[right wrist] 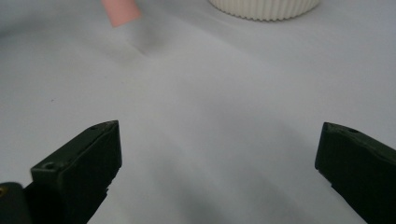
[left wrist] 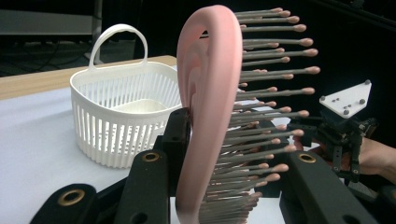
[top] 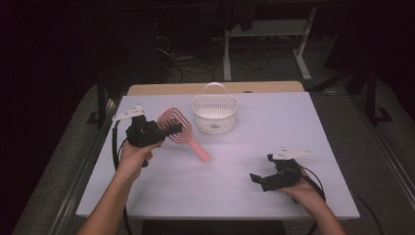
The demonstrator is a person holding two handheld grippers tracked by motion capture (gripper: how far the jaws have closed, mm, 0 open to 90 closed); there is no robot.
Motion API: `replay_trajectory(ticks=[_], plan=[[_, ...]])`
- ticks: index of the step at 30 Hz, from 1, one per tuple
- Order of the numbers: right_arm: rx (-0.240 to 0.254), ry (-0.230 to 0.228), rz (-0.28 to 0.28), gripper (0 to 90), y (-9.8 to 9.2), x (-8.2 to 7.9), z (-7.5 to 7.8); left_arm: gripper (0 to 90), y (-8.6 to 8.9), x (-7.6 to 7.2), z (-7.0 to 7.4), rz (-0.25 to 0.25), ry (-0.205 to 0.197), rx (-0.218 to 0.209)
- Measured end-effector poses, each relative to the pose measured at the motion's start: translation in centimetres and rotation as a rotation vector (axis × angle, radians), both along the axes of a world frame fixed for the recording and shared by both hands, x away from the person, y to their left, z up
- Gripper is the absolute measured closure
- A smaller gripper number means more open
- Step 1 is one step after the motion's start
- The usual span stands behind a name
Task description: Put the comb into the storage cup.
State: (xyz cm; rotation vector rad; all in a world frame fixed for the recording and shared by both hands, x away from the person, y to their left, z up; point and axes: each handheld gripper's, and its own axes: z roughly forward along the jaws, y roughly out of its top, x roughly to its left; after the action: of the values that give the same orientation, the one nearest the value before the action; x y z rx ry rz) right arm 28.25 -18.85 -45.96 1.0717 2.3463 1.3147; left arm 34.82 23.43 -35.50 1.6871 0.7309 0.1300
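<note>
Slippage threatens if you tilt: left gripper (top: 169, 128) clenches the pink hairbrush (top: 175, 123) by its head near the white basket (top: 214, 113); right gripper (top: 263, 169) gapes empty.

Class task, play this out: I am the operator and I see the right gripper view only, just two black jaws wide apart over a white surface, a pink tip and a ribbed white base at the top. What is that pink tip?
Observer: It is the handle end of a pink hairbrush.
Operator: Is it lying on the table?
Observer: No, the left gripper is shut on the head of the hairbrush and holds it above the table.
Operator: And the ribbed white thing?
Observer: A white basket with a hoop handle, standing just beyond the brush; nothing shows inside it.
</note>
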Motion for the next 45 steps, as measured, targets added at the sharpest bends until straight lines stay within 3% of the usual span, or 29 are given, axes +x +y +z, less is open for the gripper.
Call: replay_trajectory(ticks=[16,29,45], plan=[[0.006,-0.002,0.001,0.2,-0.5,-0.3,0.0,64.7,-0.2,0.9,1.9,-0.022,-0.027,-0.026],[0.003,-0.001,0.005,0.2,-0.4,-0.3,0.0,64.8,-1.4,3.3,4.2,-0.040,-0.059,-0.047],[0.009,0.000,0.001,0.2,-0.4,-0.3,0.1,64.8,-3.4,6.2,6.0,-0.047,-0.090,-0.065]])
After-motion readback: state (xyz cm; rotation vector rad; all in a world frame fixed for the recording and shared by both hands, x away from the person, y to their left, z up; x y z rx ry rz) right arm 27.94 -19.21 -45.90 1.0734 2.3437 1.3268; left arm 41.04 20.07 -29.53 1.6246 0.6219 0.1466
